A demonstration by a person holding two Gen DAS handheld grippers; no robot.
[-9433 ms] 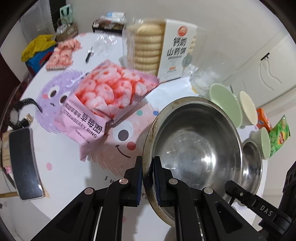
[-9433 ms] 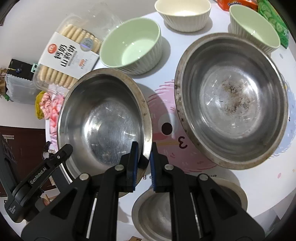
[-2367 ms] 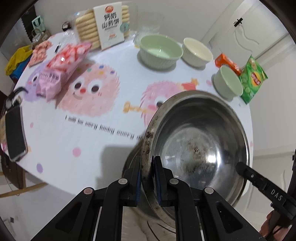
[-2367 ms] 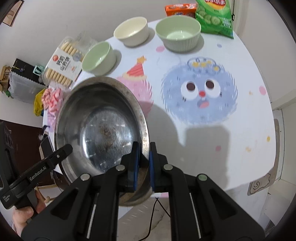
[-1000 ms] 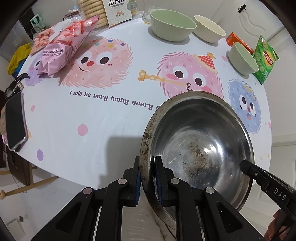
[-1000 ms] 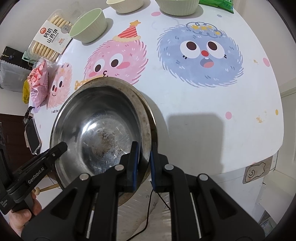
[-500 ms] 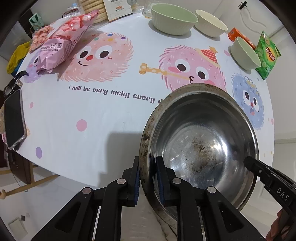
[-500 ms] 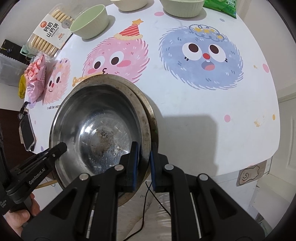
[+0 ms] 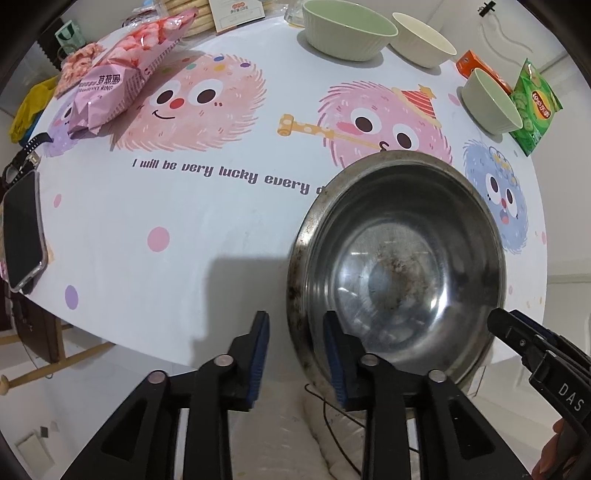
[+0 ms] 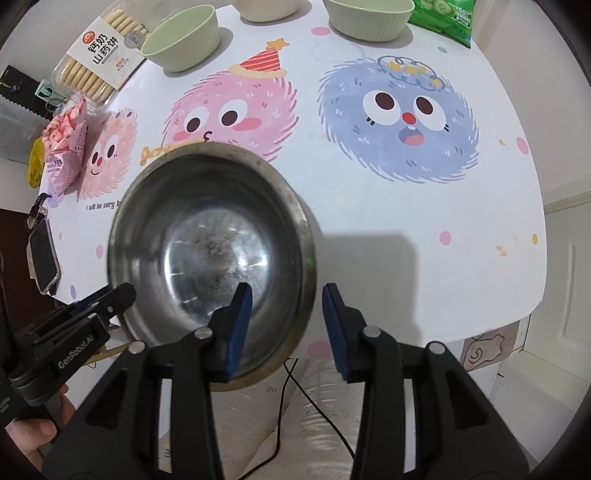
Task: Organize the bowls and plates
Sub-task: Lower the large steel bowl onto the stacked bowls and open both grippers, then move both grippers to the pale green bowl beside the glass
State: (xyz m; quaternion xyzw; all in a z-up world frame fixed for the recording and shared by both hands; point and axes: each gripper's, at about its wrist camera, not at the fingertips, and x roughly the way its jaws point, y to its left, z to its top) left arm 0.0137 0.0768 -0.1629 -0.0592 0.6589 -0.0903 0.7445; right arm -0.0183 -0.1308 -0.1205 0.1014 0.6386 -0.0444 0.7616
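A stained steel bowl [image 9: 399,258] rests at the table's near edge, nested in another steel bowl whose rim shows just outside it [image 10: 312,236]. My left gripper [image 9: 297,354] straddles the bowl's left rim; its jaws are opening and the pads stand clear of the metal. My right gripper [image 10: 286,325] straddles the opposite rim, its jaws also opening, pads off the rim. Further back stand a large green bowl [image 9: 347,33], a cream bowl [image 9: 421,38] and a smaller green bowl [image 9: 491,103].
A pink snack bag [image 9: 122,77] and a biscuit box [image 10: 99,55] lie at the far left. A phone [image 9: 22,229] sits at the left edge. A green crisp bag [image 9: 535,107] and an orange box [image 9: 469,62] are at the right. Below the table edge lie a cable [image 10: 291,387] and white fabric.
Both grippers were shut on the steel bowl's rim; now both pairs of jaws have spread apart and let the rim go. The bowl has settled onto the one beneath.
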